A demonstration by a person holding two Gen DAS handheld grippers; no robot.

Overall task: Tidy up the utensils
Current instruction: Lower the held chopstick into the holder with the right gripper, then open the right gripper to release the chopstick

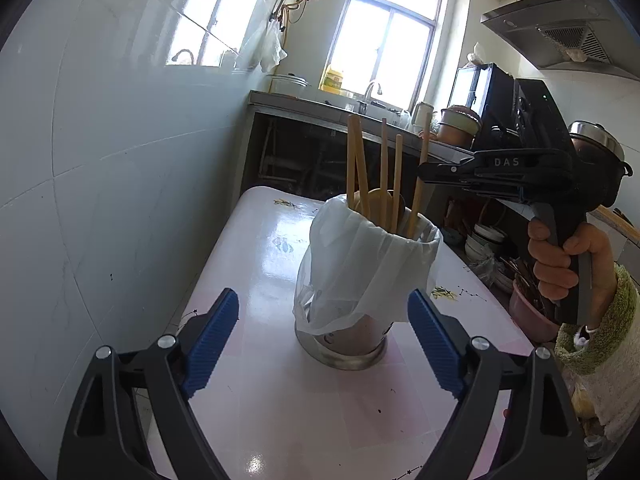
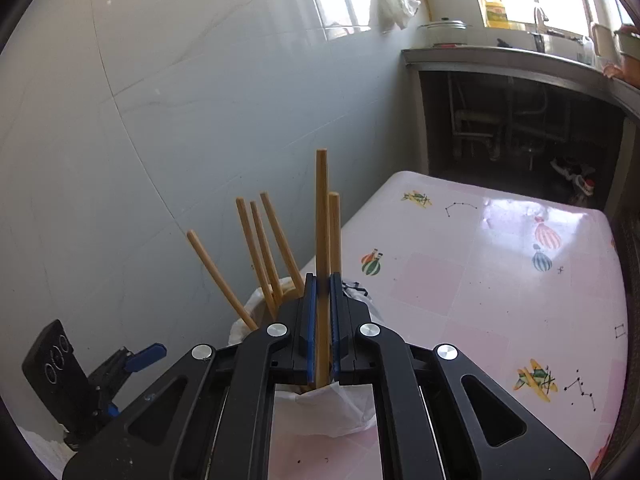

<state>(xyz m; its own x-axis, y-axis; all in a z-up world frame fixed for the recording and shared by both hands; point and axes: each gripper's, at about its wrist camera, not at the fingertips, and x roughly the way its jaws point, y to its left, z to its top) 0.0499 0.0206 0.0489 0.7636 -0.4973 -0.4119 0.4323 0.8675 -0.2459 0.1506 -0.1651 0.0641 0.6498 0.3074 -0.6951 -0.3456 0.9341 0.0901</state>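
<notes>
- Right gripper (image 2: pixel 323 312) of mine is clenched on one wooden chopstick (image 2: pixel 321 216), held upright over the holder.
- Left gripper (image 1: pixel 320 344) stands wide, nothing between its pads, just short of the metal holder (image 1: pixel 344 344).
- Best, I judge, to lower the stick straight into the mouth before letting go.
- Bag-lined holder stands on the pink table (image 2: pixel 500 280); the other chopsticks (image 1: pixel 384 172) lean fanned inside.

A glossy pink table (image 1: pixel 256 368), printed with balloons, aeroplanes and star patterns, runs along the left wall. On it stands a metal holder (image 1: pixel 348 344) draped in what seems a white plastic bag (image 1: pixel 360 264).
</notes>
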